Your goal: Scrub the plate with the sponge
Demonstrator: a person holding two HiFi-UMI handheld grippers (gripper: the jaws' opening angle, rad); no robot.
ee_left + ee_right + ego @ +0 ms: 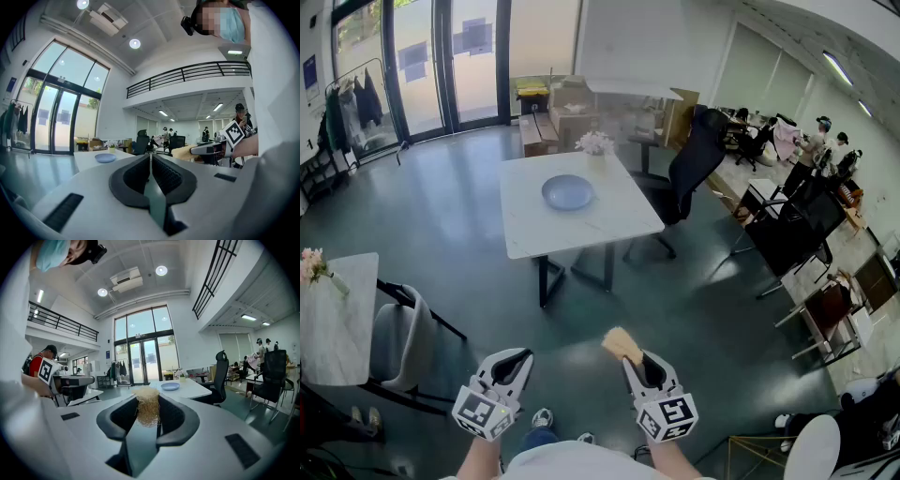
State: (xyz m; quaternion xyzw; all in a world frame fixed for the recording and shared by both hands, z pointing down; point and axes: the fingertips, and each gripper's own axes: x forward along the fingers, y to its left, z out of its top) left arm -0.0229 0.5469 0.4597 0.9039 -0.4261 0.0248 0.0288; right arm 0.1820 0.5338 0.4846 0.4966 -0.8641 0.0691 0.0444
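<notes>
1. Being held at the lower centre of the frame, the sponge (622,345) was seen pinched between the jaws of the right gripper (643,366), ready for scrubbing.
2. The left gripper (516,364), at lower left, was held closed on nothing and was judged idle for now.
3. The plate (568,192) was seen on the white table (614,223), upper middle, well apart from both grippers; an approach was judged needed.
</notes>
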